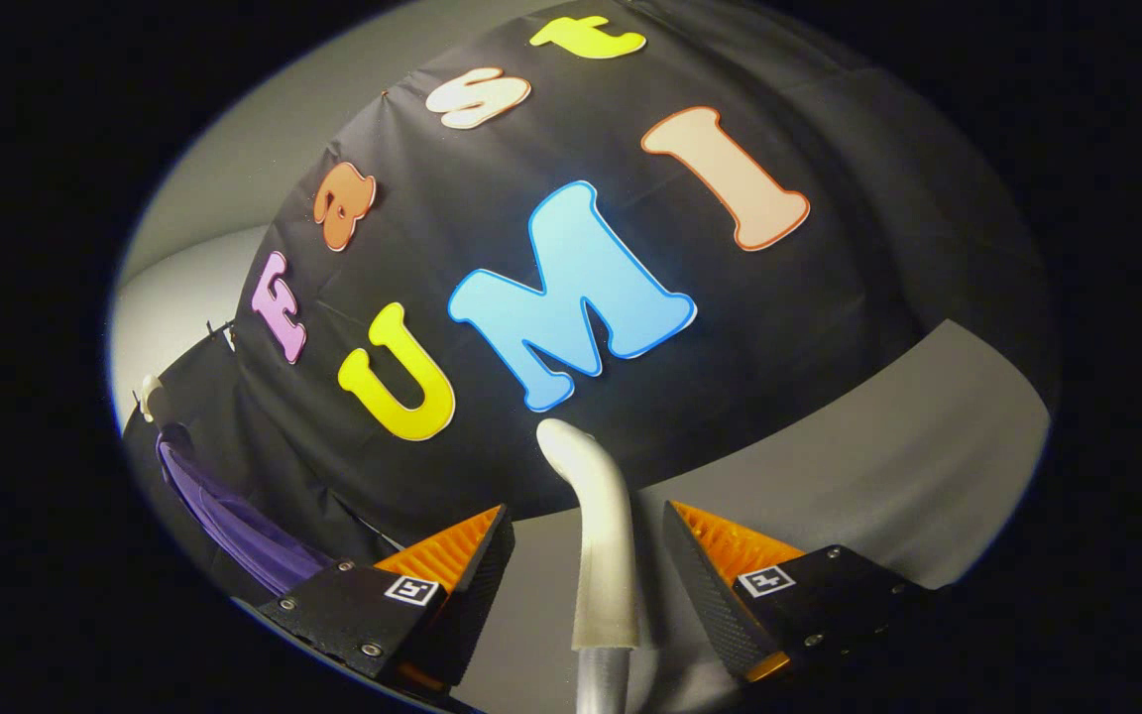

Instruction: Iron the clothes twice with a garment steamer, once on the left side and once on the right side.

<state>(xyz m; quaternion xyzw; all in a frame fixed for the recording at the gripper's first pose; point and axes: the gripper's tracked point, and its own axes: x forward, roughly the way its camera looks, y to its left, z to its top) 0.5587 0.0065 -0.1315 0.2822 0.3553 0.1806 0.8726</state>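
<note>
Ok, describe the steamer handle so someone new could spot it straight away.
Start at the black cloth wall and drop to the grey surface below. Between the open gripper fingers stands the steamer handle: a pale, slim, upright wand, its rounded top bent over.

Gripper (586, 555) fingers spread apart, w/ the garment steamer handle (603, 535) standing between them (a gap shows on each side, so neither finger presses on it). Handle is pale, slim, upright, its top bent over toward the black cloth wall (829, 327) beyond. Grey table surface (888, 476) runs under the fingers and up to the wall. Off to the left finger's side, a purple garment (234, 521) hangs against the black cloth, w/ a pale hook or hanger top (150, 395) just above it.
</note>
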